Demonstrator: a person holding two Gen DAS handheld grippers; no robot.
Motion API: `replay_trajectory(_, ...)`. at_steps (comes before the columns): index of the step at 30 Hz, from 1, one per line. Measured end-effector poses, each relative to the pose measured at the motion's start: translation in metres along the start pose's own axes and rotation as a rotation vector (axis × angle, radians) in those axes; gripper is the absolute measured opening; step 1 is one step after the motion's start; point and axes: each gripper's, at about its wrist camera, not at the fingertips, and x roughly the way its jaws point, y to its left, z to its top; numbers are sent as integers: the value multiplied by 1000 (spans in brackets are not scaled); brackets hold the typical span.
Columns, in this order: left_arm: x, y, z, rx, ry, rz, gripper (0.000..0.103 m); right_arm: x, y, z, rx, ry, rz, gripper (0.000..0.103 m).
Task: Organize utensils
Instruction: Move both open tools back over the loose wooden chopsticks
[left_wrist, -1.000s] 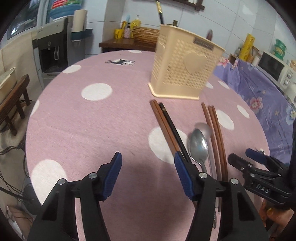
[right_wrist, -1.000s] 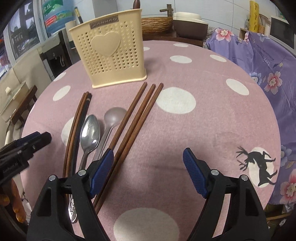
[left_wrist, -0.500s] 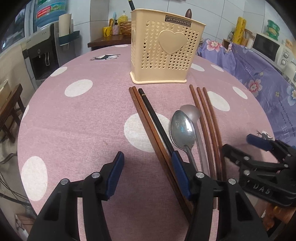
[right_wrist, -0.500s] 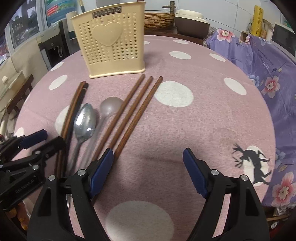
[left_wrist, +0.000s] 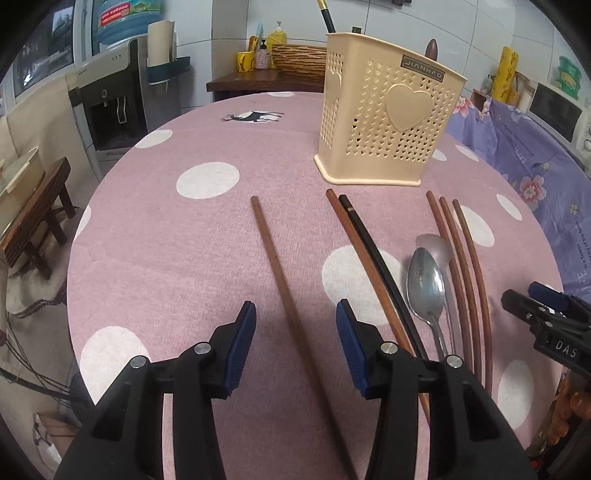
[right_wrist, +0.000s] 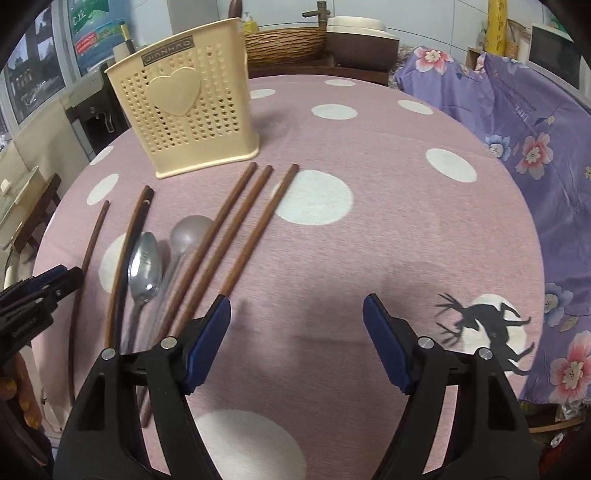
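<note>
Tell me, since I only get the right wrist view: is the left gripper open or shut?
Observer: Open. The left wrist view shows the left gripper with its pads well apart.
Operator: Anything between them?
Observer: Yes, the lone chopstick runs between the fingers, with a gap to each pad.
</note>
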Motion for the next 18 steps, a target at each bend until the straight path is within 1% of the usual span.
replay_trajectory(3, 1, -2, 1, -2, -2, -12, 46, 6, 16, 3, -16, 15, 26, 74)
replay_trajectory(6, 1, -2, -1, 6, 0, -8, 46, 14, 27, -1, -53, 46, 8, 73)
replay_trajectory(9, 0, 6, -3, -7, -1, -1, 46, 12, 27, -4, -85, 45, -17, 72)
replay_trajectory(11, -1, 12, -2, -21, -1, 4, 46, 10, 17, -5, -85, 57, -18, 72)
replay_trajectory(14, -1, 22, 0, -39, -5, 19, 46, 7, -6, -4, -66, 63, -54, 70)
replay_trajectory(15, 0, 25, 1, -49, -5, 21, 46, 7, -13, -2, -44, 66, -42, 68)
replay_trajectory(17, 2, 29, 5, -64, -1, 12, 46, 7, -28, 5, 18, 72, 16, 66)
replay_trajectory(18, 2, 30, 7, -67, 0, 6, 46, 7, -31, 7, 35, 63, 28, 65)
